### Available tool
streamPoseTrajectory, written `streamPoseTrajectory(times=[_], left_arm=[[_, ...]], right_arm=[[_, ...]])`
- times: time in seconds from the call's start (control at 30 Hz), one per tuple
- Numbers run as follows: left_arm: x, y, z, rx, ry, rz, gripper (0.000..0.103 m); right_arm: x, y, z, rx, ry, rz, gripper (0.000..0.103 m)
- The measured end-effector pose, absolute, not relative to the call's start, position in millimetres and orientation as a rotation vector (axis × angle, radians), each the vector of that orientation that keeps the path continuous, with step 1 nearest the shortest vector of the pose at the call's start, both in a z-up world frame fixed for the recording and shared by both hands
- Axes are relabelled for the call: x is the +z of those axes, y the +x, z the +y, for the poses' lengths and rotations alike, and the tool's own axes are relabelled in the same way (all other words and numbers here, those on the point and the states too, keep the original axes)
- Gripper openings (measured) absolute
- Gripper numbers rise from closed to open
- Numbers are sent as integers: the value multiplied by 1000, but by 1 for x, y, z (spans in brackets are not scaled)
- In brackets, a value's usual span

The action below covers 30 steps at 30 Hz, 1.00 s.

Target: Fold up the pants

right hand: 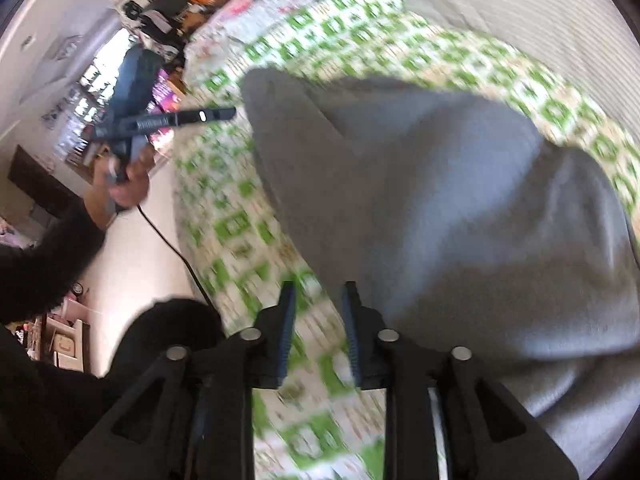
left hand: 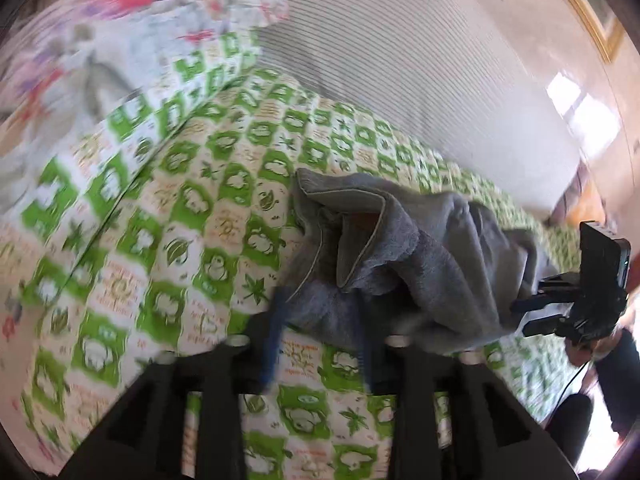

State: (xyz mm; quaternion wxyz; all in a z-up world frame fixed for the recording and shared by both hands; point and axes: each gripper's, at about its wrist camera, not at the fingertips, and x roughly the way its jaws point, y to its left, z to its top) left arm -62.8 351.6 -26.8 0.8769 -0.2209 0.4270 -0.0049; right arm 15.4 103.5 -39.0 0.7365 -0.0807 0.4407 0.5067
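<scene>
The grey pants (left hand: pixel 404 248) lie in a crumpled heap on the green-and-white patterned bedspread (left hand: pixel 168 208), a hem edge turned up; both views are motion-blurred, so legs and waistband cannot be sorted out. The left gripper (left hand: pixel 318 320) has its fingers parted with nothing between them, tips just at the heap's near edge. The right gripper (right hand: pixel 318 308) is likewise open and empty beside the cloth. In the right view the pants run past the frame's lower right.
</scene>
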Motion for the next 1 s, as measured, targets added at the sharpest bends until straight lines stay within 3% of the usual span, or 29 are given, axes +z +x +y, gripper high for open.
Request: streamPoseTrajectory(times=[0.07,0.3,0.4,0.5,0.57,0.7,0.8,0.9,1.0], left_arm=[[-26,-69,352,30,-499,878,54],[-41,-78,336,97,-586,917,54],[-43,-81,324,42,-627,913,54],[-39,-80,315,1,-719,884,56],[-31,-77,313,-9,-798,837,67],[-17,-58,311,16,-875,776,79],[-27,-35,316,123,-874,828,79],[-51,-25,327,185,-938,883,79],[-69,-27,336,207,-965,887,69]], right_arm=[[-29,25,121,1114,-168,940,37],[-5,66,175,1095,-80,874,38],[5,80,201,1060,-98,843,50],[9,105,224,980,-136,842,53],[8,129,235,957,-126,874,53],[5,162,250,907,-141,904,53],[0,176,261,903,-151,922,54],[-14,188,272,908,-165,969,65],[-34,196,286,909,-193,1020,68]])
